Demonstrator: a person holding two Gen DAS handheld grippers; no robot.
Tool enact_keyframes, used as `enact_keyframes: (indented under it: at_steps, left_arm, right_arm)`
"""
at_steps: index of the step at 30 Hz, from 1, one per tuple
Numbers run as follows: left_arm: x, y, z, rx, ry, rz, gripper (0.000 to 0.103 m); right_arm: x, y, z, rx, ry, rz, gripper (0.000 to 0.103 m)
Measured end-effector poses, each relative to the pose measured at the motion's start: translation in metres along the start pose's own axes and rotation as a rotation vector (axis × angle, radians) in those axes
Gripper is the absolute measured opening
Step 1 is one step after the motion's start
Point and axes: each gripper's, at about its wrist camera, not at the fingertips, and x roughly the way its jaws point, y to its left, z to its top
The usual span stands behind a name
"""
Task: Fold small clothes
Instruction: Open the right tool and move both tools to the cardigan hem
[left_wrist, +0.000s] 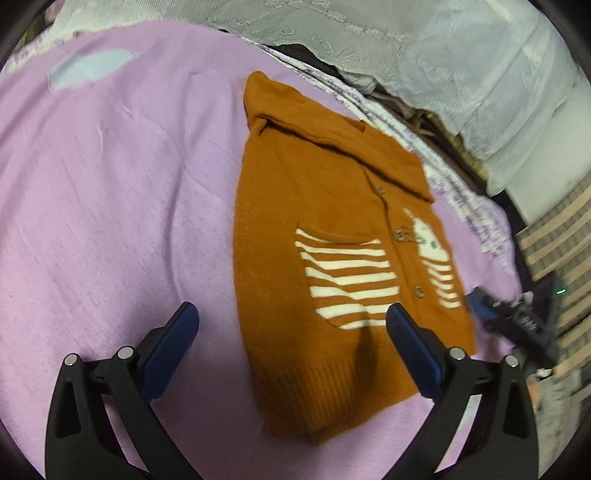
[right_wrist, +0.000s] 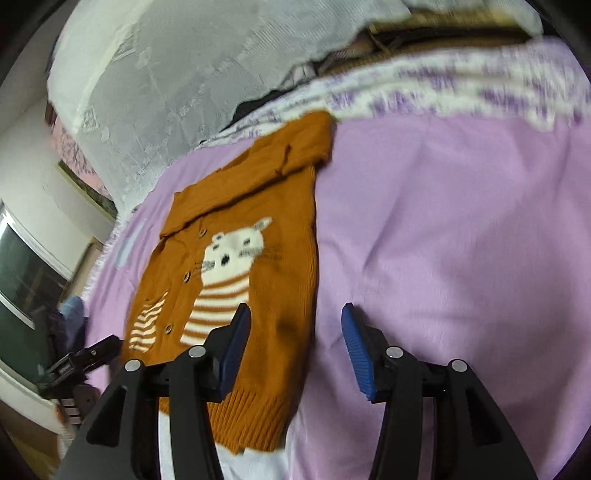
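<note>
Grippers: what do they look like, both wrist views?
The left gripper and right gripper match: black plastic arms with triangular cutouts, round silver pins at the joints, and flat blue ribbed pads on each finger. No cables, labels or sleeves show.

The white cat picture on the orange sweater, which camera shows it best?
The right wrist view: the cat picture shows whole on the orange sweater. The left wrist view catches only part of it, squeezed at the sweater's far edge.
</note>
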Motion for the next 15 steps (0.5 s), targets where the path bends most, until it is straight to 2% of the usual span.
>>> enact_keyframes:
  at_steps: [2,4,6,9,12,14,15]
  left_arm:
    - [0.002,0.001,0.000,-0.012,0.018,-0.076,0.098]
    - [0.010,-0.001,0.001,-0.010,0.055,-0.121,0.098]
    - [0.022,-0.006,0.005,0.010,0.078,-0.089,0.098]
    - [0.037,-0.016,0.015,0.051,0.080,-0.049,0.098]
    - [0.038,-0.016,0.016,0.054,0.073,-0.058,0.098]
    - [0.034,-0.014,0.015,0.042,0.067,-0.088,0.097]
    - [0.030,-0.012,0.012,0.034,0.064,-0.099,0.090]
  right_arm:
    - [0.004,0.000,-0.001,0.005,0.024,0.018,0.052]
    - [0.010,0.000,0.001,0.017,0.042,0.049,0.052]
    - [0.024,0.000,0.007,0.041,0.077,0.099,0.051]
    - [0.040,0.004,0.024,0.054,0.081,0.142,0.051]
    - [0.047,0.005,0.029,0.060,0.072,0.179,0.051]
    - [0.044,0.006,0.024,0.056,0.078,0.202,0.045]
    - [0.043,0.007,0.020,0.056,0.089,0.220,0.043]
